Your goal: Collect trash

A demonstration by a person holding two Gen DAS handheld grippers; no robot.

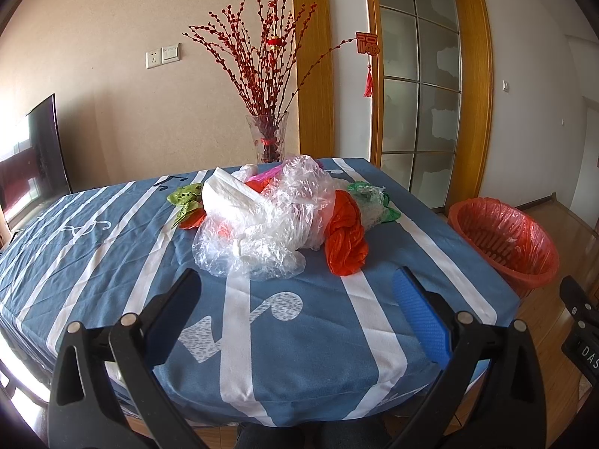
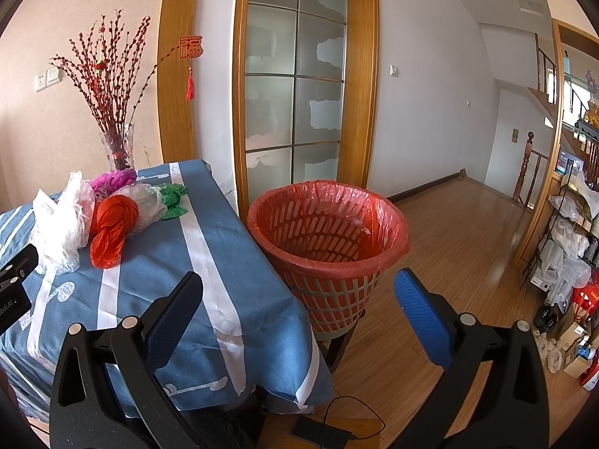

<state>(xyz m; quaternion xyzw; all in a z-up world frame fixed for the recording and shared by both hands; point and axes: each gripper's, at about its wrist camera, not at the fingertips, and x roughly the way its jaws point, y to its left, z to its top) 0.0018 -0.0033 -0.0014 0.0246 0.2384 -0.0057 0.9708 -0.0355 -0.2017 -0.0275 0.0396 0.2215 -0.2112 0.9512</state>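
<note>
The left gripper (image 1: 295,288) hangs with jaws spread wide and empty over the near end of a table draped in a blue-and-white striped cloth (image 1: 112,262). Ahead of it lies the trash: a heap of crumpled clear plastic bags (image 1: 262,232), with a twisted orange-red bag (image 1: 346,239) just to its right, green plastic (image 1: 368,198) behind that and a yellow-green scrap (image 1: 185,198) on the left. The right gripper (image 2: 299,292), jaws likewise wide and empty, points toward a red-lined slatted wastebasket (image 2: 329,247) standing just beside the table's edge.
</note>
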